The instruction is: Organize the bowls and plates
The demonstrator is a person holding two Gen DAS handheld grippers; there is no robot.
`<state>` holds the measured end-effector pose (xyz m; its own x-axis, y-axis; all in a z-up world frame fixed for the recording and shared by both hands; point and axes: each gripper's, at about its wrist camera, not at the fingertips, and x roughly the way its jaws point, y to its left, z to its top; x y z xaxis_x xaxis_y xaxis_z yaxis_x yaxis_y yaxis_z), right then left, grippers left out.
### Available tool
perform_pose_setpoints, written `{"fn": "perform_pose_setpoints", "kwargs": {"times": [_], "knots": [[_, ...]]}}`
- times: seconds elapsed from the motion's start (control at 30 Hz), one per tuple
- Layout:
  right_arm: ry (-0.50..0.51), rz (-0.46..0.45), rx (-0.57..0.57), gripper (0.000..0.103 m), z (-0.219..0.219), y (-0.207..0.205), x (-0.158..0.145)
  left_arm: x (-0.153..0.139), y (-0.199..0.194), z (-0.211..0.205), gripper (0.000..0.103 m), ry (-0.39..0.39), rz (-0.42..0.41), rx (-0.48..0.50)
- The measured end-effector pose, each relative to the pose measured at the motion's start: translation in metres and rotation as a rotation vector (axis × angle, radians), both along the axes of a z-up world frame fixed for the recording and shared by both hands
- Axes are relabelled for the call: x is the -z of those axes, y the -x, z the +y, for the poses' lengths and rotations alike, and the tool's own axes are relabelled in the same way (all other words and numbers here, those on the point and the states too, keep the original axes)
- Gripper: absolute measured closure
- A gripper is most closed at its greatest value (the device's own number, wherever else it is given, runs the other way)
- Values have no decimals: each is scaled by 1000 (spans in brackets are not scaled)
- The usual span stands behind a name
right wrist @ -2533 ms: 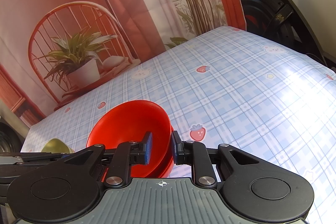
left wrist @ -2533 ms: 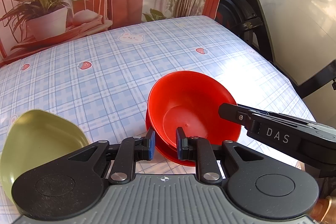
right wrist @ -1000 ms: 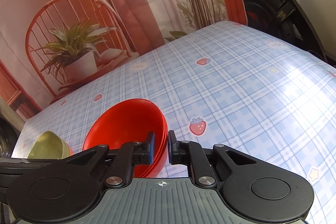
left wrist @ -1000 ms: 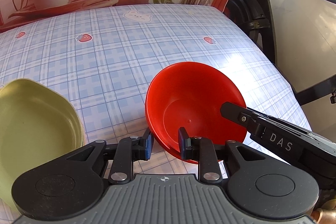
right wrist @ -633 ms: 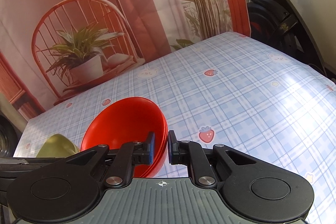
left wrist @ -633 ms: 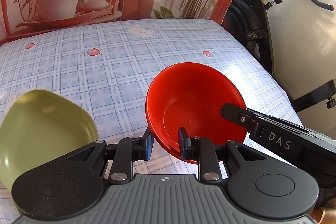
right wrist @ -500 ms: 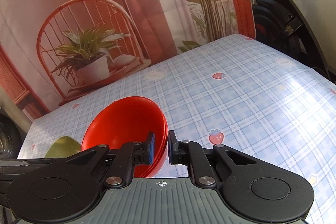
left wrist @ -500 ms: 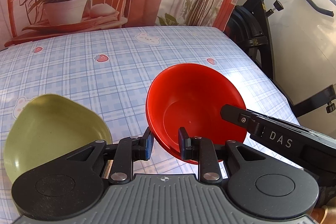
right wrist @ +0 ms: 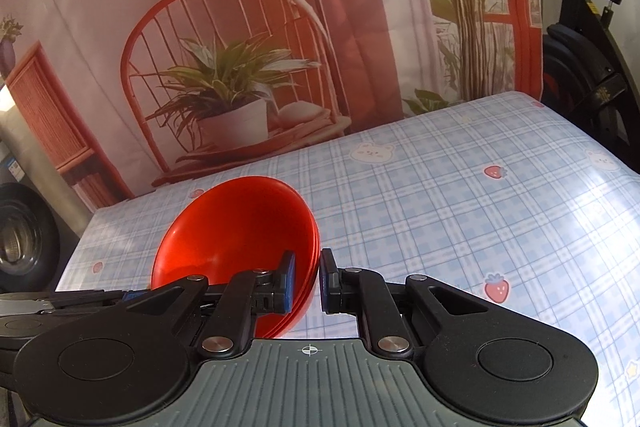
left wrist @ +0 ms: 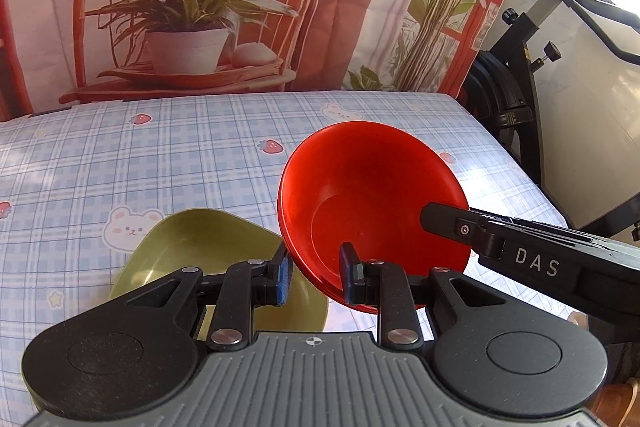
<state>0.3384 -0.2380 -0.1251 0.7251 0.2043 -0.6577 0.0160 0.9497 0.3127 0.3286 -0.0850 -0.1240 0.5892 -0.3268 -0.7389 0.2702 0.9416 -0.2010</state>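
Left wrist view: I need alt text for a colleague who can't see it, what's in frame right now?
A red bowl stack, tilted toward the camera, is held off the table by both grippers: the left gripper grips its near rim, the right gripper the right rim. A green dish sits below-left on the blue plaid tablecloth, against a printed plant-and-chair backdrop.

Both tools (left wrist: 313, 277) (right wrist: 306, 281) clamped, raised.
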Motion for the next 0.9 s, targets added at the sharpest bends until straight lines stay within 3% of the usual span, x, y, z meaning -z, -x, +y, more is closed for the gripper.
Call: {"fn": "perform_pose_setpoints", "kwargs": {"times": [0.53,0.9], "knots": [[17,55,-135,91,66,-16,12,13,6,73,77,42,59,-75],[25,103,-190,90,82,-9,24,24,16,89,77,20,87,-71]]}}
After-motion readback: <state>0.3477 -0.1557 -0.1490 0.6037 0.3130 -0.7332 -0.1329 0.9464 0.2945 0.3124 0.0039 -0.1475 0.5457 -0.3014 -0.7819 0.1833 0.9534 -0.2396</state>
